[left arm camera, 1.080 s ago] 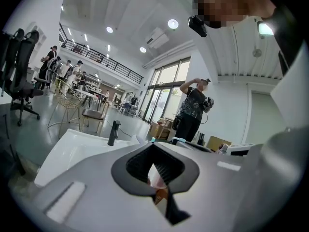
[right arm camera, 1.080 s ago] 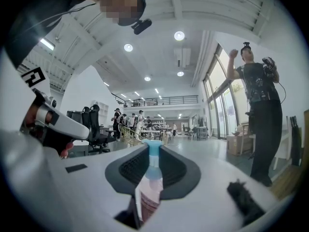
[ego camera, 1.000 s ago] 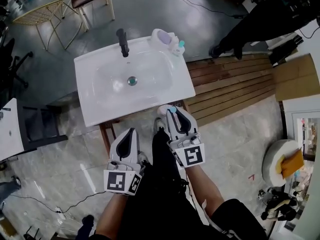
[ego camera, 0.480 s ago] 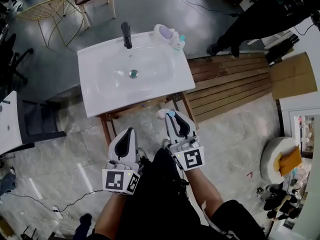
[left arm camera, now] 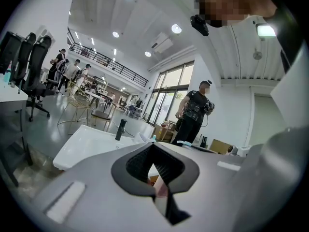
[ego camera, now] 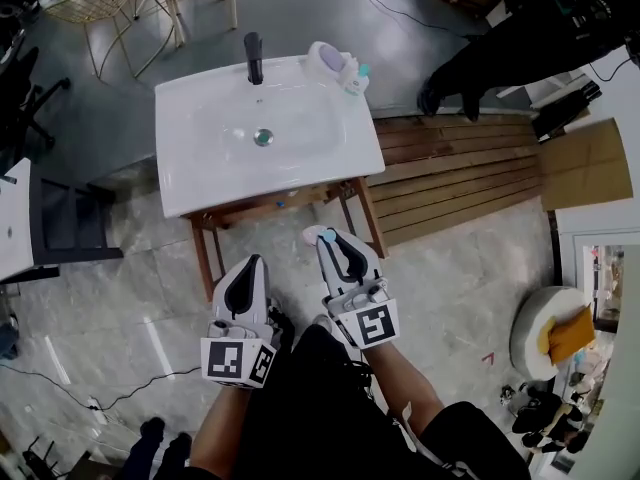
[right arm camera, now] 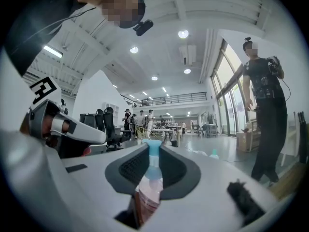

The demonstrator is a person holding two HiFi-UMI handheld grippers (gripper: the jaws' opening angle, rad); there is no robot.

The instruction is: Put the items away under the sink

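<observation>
Small pink plastic bottle with light-blue cap (right arm camera: pixel 147 190) is pinched in the right gripper (ego camera: pixel 323 238); left gripper (ego camera: pixel 256 262) looks pressed together, probably empty.

No legible text, brand or number. Label on the bottle (right arm camera: pixel 146 197) in the right gripper (ego camera: pixel 322 238): unreadable blur. Cubes on it and the left gripper (ego camera: pixel 255 265): square marker patterns only, 0 characters.
</observation>
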